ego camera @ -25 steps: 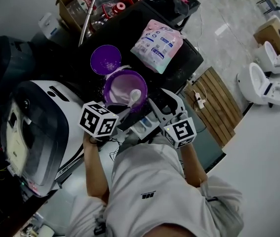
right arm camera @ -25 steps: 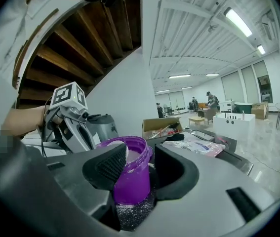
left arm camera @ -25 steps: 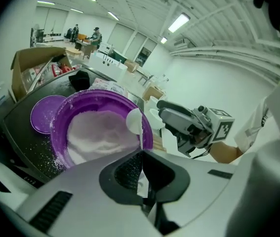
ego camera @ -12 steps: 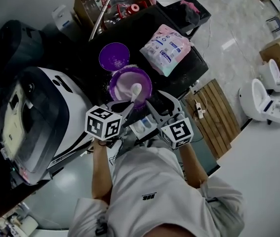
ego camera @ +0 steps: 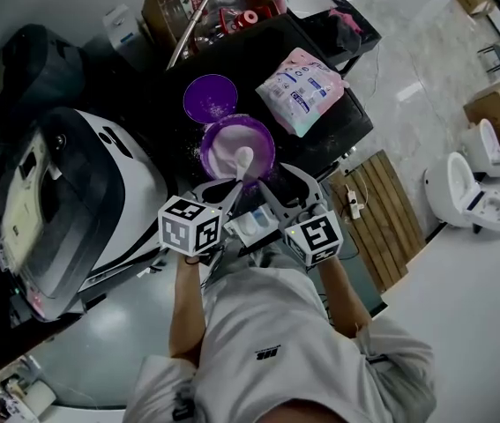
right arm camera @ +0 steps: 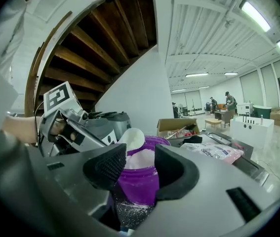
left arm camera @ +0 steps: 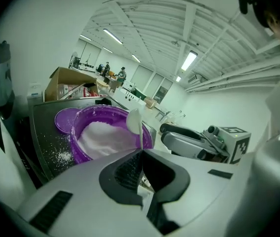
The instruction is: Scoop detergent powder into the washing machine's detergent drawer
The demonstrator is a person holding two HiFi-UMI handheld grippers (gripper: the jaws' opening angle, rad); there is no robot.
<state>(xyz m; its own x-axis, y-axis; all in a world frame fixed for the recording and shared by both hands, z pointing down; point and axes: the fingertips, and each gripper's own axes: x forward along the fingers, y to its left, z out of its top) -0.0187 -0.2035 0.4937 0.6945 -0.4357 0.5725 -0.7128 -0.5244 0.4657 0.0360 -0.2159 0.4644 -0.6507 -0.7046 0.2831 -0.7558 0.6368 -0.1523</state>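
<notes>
Scooping is the step we judge to be in hand. The left gripper (left arm camera: 140, 154) has its ribbed black pads pressed shut on the thin handle of a white plastic spoon (left arm camera: 134, 121). The handle rises straight out of the jaws, and its smooth oval bowl stands just ahead of them, over the powder (left arm camera: 102, 137). We cannot tell whether the bowl carries a load.

Ahead of the tips sits the round purple tub (left arm camera: 80, 154), glossy-walled and heaped with fine, matte white powder. Beyond it lies its flat purple lid (left arm camera: 63, 120), and loose grains (left arm camera: 63, 157) speckle the dark tabletop (left arm camera: 43, 127) beside the tub.

The right gripper (right arm camera: 140, 169) has its jaws apart and holds nothing. The tub's wall shows through the gap, and a soft pink pouch (right arm camera: 214, 152) lies further out to its right.

In the head view the detergent drawer (ego camera: 254, 225) stands pulled out below and between the two grippers, on our side of the tub, a pale, compartmented tray beside the washing machine (ego camera: 73, 210).

The next move, as we read it, calls for dipping the spoon, lifting it level, and drawing it back toward us over the drawer before tipping, slowly enough that the loose powder does not spill.
</notes>
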